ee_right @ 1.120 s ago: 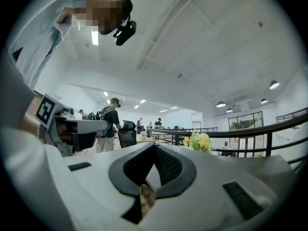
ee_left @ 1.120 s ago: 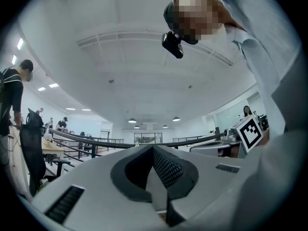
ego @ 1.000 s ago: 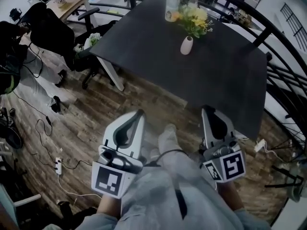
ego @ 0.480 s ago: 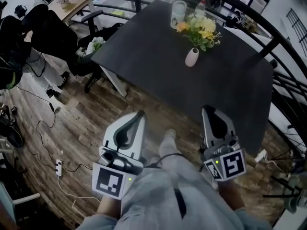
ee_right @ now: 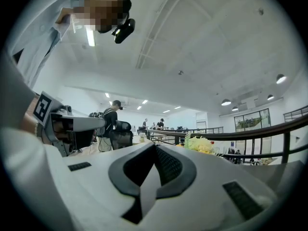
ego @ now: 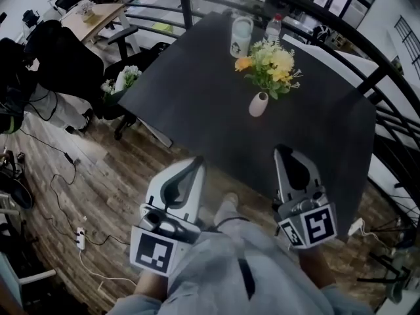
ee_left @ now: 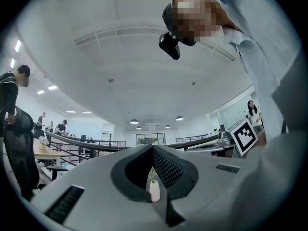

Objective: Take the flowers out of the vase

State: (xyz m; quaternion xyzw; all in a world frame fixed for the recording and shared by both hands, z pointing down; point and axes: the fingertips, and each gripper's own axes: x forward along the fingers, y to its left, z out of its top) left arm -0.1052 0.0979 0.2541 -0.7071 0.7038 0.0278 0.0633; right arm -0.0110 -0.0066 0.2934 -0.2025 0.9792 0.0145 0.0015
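Plainly, the fingers (ee_left: 168, 170) of the left gripper (ee_left: 153, 148) are brought together at their tips, and nothing is held by them; only a small gap is left behind the tips, through which the white vase (ee_left: 154, 190) is seen far off. The fingers (ee_right: 168, 167) of the right gripper (ee_right: 155, 146) are likewise closed on nothing, with the yellow flowers (ee_right: 199, 144) seen in the distance beyond them.

In the head view, the left gripper (ego: 195, 161) is held over the wooden floor (ego: 98, 176), just short of the near edge of the dark worktop (ego: 197, 90). The tips of the right gripper (ego: 283, 151) are seen against that near edge. Both are well apart from the vase.

The vase (ego: 258, 104) is stood upright near the middle of the worktop, and the flowers (ego: 270, 64) are seated in it, untouched. A glass jar (ego: 241, 36) and a bottle (ego: 273, 26) are placed close together near the far edge, behind the flowers. Beside the left corner of the worktop, a second bunch of flowers (ego: 121, 79) is seen by a black chair (ego: 131, 64).
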